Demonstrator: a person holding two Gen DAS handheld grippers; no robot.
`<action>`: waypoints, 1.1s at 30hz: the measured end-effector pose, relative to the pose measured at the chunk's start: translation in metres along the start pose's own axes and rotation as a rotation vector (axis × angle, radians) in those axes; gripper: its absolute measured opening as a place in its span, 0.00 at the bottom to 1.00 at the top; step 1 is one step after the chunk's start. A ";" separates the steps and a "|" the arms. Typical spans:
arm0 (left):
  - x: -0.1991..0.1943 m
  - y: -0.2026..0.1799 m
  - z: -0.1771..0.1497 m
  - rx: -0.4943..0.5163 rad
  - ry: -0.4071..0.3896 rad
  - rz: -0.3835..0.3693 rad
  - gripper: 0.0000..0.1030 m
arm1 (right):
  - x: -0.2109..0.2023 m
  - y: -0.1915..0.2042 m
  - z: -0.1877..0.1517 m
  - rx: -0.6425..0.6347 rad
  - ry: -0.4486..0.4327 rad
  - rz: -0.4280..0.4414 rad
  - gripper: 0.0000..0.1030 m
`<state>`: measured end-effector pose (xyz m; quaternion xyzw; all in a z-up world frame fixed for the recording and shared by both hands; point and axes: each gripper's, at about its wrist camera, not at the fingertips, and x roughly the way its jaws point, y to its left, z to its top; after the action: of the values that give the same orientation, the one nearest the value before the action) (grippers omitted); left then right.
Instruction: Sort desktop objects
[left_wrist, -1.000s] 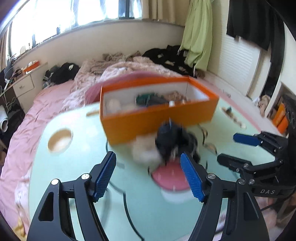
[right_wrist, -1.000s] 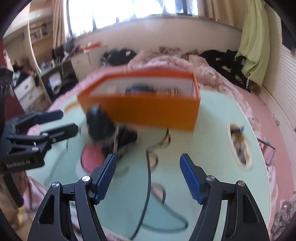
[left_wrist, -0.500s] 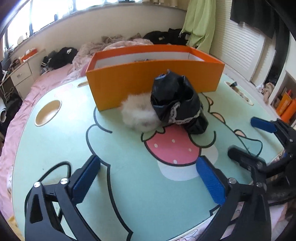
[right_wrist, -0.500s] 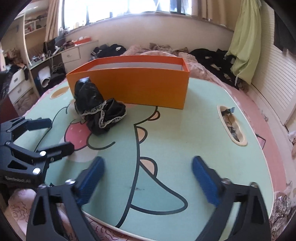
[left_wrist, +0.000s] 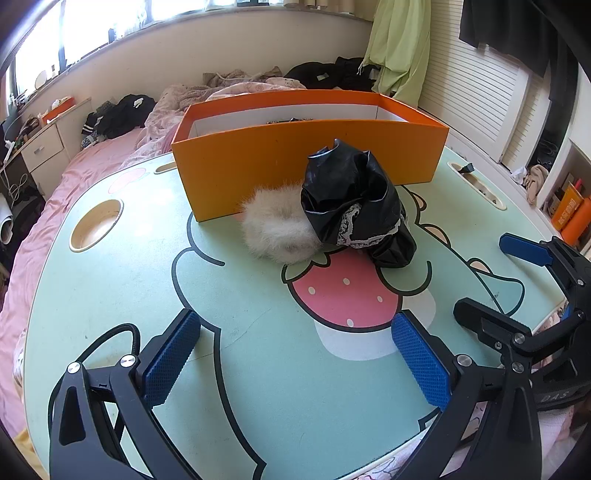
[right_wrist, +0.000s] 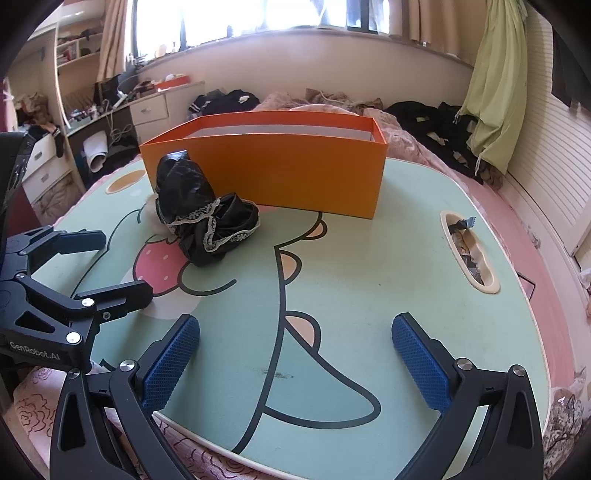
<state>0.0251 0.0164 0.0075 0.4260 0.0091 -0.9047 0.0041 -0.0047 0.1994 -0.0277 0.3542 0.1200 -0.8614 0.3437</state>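
1. Black cloth (left_wrist: 354, 206) and fluff (left_wrist: 277, 229) sit touching the box (left_wrist: 295, 158) front wall.
2. Left gripper (left_wrist: 295, 354) gapes empty, pile dead ahead, looks nearer.
3. Right gripper (right_wrist: 295, 354) gapes empty too; pile lies ahead-left.

Both the left gripper (left_wrist: 295, 354) and right gripper (right_wrist: 295, 354) have pulled back from the orange box (left_wrist: 306, 155). Their jaws have spread wider. The black garment (left_wrist: 354, 206) seems unmoved.
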 end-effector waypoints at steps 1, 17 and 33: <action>0.000 0.000 0.000 0.000 0.000 0.000 1.00 | 0.000 0.001 0.000 -0.002 0.001 0.001 1.00; 0.000 0.000 0.000 -0.001 0.000 0.001 1.00 | 0.001 0.002 0.002 -0.016 -0.003 0.013 1.00; 0.001 0.000 0.000 -0.002 0.000 0.001 1.00 | -0.002 0.003 0.001 -0.002 -0.025 0.001 0.95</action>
<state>0.0250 0.0163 0.0066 0.4259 0.0100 -0.9047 0.0050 -0.0021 0.1975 -0.0253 0.3429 0.1166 -0.8656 0.3459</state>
